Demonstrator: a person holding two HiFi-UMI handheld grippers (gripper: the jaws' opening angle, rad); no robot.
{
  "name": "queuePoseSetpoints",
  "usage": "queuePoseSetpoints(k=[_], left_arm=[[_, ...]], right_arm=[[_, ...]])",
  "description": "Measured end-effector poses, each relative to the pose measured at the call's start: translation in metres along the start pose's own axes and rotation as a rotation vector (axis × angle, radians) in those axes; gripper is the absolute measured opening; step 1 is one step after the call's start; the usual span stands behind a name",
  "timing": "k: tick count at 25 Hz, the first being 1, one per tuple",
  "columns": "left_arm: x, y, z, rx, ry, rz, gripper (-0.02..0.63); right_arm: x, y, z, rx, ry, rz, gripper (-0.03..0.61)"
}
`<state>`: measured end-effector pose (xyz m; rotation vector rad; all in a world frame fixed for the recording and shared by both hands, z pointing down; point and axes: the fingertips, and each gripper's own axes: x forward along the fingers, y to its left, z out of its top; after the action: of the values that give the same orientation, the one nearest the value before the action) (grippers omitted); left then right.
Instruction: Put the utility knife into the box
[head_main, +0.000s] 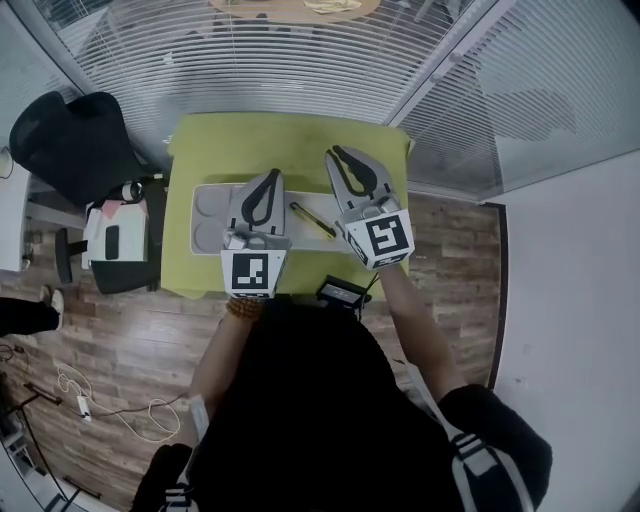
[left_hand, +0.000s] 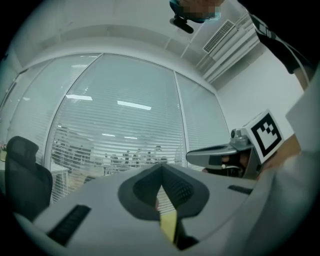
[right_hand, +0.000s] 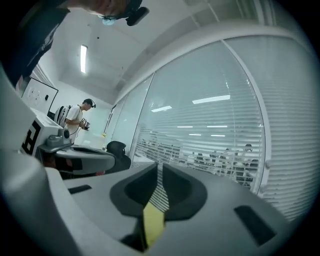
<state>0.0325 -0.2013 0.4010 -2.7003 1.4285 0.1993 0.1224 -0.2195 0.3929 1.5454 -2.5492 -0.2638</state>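
The yellow-and-black utility knife lies slantwise on the yellow-green table, between the two grippers as seen from above. A flat grey box with round recesses rests on the table's left half, partly hidden by my left gripper. That gripper is raised, points toward the window blinds and is shut and empty. My right gripper is also raised, just right of the knife. Only a narrow slit shows between its jaws, with nothing in it. Neither gripper touches the knife.
A small black object sits at the table's near edge. A black office chair and a white device stand left of the table. Glass walls with blinds rise behind it. Another person stands far off in the room.
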Motion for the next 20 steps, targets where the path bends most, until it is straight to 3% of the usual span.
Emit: queuePoseSetpoints(k=[9,20], left_arm=[[-0.005,0.008,0.009,0.011,-0.038,0.036,0.005],[-0.003,0.007,0.006,0.026,-0.026,0.036,0.005]], right_arm=[[-0.013,0.000,0.005,-0.038,-0.065,-0.121,0.012],[-0.020,0.004,-0.015,-0.021,-0.024,-0.145,0.005]])
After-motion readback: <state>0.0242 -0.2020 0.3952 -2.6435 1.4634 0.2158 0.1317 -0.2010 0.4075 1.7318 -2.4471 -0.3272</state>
